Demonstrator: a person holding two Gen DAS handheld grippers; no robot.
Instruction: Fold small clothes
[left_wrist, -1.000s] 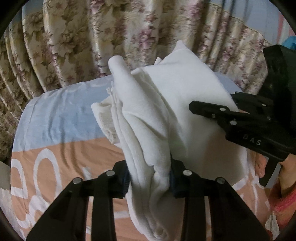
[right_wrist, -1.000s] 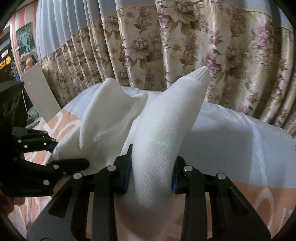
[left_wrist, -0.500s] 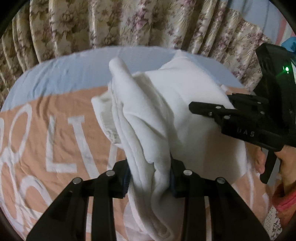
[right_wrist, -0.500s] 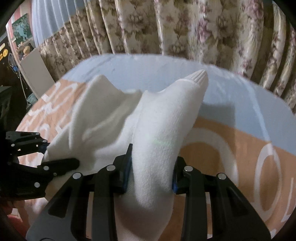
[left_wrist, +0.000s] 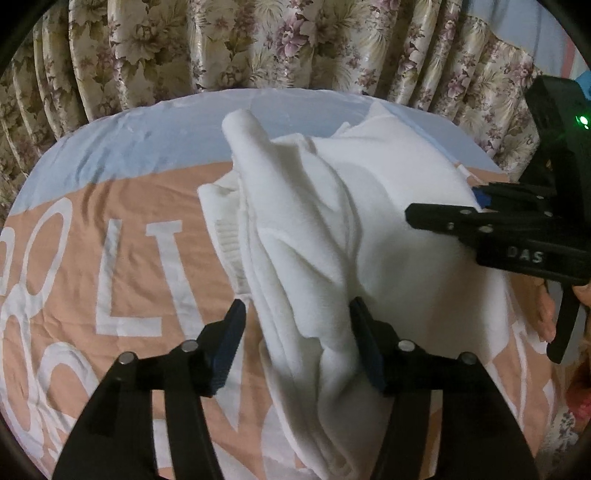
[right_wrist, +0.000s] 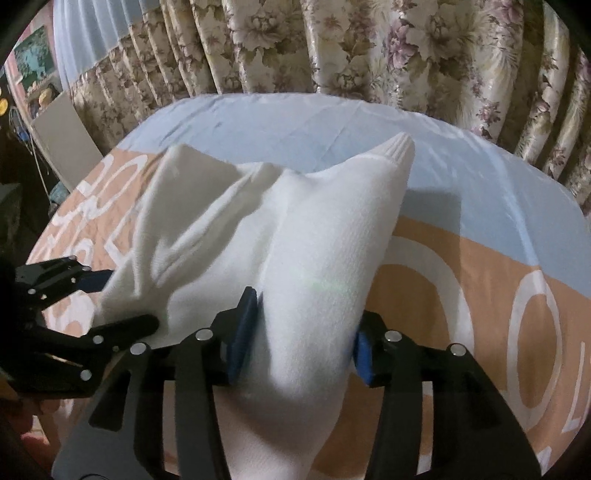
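Both tongs opening now. Left tongs (left_wrist: 295, 343): pads spread, the bunched edge of the white garment (left_wrist: 332, 229) between them; the left pad stands clear of the cloth, the right pad brushes it but no longer presses. Right tongs (right_wrist: 301, 332): pads parting too, with the garment's ribbed cuff end (right_wrist: 399, 146) rising up beyond them; cloth sits loose in the gap and touches the pads without being pinched.

Garment lies in a heaped fold on the bed sheet (left_wrist: 122, 258), over the orange part with the big white letters, and its far edge reaches onto the pale blue band. Floral curtain (left_wrist: 258, 44) hangs behind the bed.

My reading: this is the release after laying a fold down.

Risks from here:
- Fleece is thick and springy. The raised ridge between my two tongs may slump sideways once let go, and the fold would open.
- Cloth may cling to the blue pads. If I pull back while it drags, the top layer comes with me.
- The cuff stands up rather than flat; it could flop off the stack.
- My tongs sit close together and could knock on the way out.
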